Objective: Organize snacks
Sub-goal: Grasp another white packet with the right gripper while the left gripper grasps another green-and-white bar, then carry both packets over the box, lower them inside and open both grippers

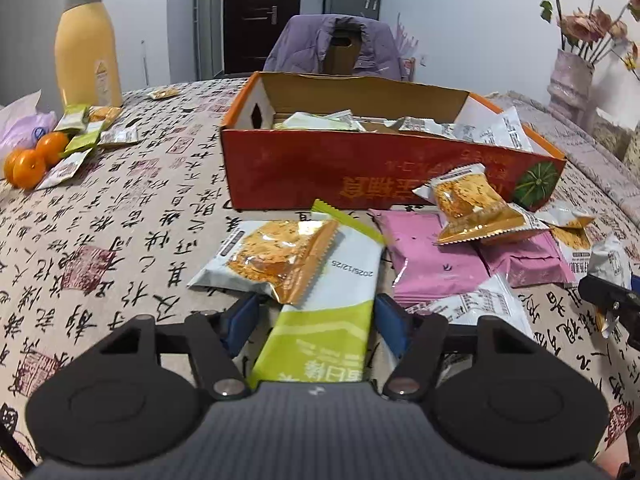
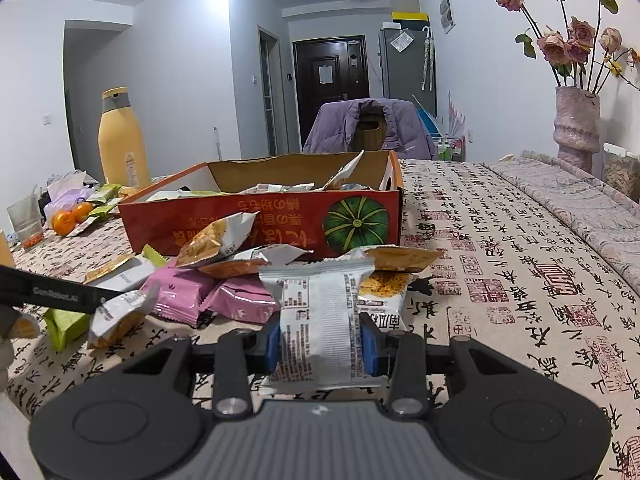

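An orange cardboard box (image 1: pixel 360 172) with several snack packets inside stands on the table; it also shows in the right wrist view (image 2: pixel 260 220). In front of it lies a pile of packets: pink ones (image 1: pixel 432 260), orange-and-white ones (image 1: pixel 472 204). My left gripper (image 1: pixel 316 320) has its blue pads on both sides of a green-and-white snack bar (image 1: pixel 332 300); an orange-and-white packet (image 1: pixel 276 256) lies across it. My right gripper (image 2: pixel 322 344) is shut on a white-backed snack packet (image 2: pixel 320 320), just in front of the pile.
A yellow bottle (image 1: pixel 86 40) stands at the back left, with tangerines (image 1: pixel 30 160) and more packets (image 1: pixel 92 132) beside it. A vase of flowers (image 2: pixel 576 124) is at the right. A chair with a purple jacket (image 1: pixel 332 44) stands behind the table.
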`<state>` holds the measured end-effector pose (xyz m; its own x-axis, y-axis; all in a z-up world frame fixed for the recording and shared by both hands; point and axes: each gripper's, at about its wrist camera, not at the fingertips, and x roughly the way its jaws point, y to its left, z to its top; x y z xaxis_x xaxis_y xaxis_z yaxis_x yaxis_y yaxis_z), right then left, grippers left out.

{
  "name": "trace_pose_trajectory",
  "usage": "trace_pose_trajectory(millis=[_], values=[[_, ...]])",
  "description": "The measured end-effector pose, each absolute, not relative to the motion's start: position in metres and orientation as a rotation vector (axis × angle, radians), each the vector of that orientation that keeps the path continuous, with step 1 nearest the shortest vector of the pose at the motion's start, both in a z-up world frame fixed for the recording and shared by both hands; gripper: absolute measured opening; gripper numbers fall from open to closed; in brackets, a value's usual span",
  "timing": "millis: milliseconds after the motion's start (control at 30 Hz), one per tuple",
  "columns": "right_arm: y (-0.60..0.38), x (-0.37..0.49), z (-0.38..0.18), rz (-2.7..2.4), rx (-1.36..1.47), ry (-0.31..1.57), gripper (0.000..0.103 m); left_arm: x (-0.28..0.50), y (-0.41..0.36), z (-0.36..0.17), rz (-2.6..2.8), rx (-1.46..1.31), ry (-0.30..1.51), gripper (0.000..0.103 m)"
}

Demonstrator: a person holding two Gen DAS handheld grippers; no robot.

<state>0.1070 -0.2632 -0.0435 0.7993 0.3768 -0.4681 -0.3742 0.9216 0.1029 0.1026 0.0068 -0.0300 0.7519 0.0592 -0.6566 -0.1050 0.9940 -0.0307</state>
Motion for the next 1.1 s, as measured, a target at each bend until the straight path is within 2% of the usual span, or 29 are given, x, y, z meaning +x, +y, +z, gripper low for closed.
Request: trace_pose_trajectory(millis=[100,200,267,333,667,1100], values=[[-0.263,0.107,-0.043,0.402,0.006,0.504,0.038,0.106,0.002,-0.031,0.084,-0.045,0.713,0.065],[-0.264,0.107,-0.043,0.402,0.006,0.503,0.038,0.109,0.0,-0.031,0.073,-0.037,0.711,0.056],[-0.263,0.107,-0.043,0.402,0.007,0.501,0.038,0.111,-0.001,-0.03,0.07,-0.038,0.71,0.044],[-0.263,0.106,-0.043,0.402,0.007,0.499,0.038,0.111,0.0,-0.03,0.067,-0.045,0.707,0.041],[-0.266,0.103,-0.041,0.406,0.013,0.488,0.038,0.096,-0.001,-0.027,0.032,-0.06,0.682,0.039],[-0.263,0.101,-0.033,0.417,0.007,0.465,0.038,0.082,-0.012,0.004,-0.028,-0.068,0.58,0.039]])
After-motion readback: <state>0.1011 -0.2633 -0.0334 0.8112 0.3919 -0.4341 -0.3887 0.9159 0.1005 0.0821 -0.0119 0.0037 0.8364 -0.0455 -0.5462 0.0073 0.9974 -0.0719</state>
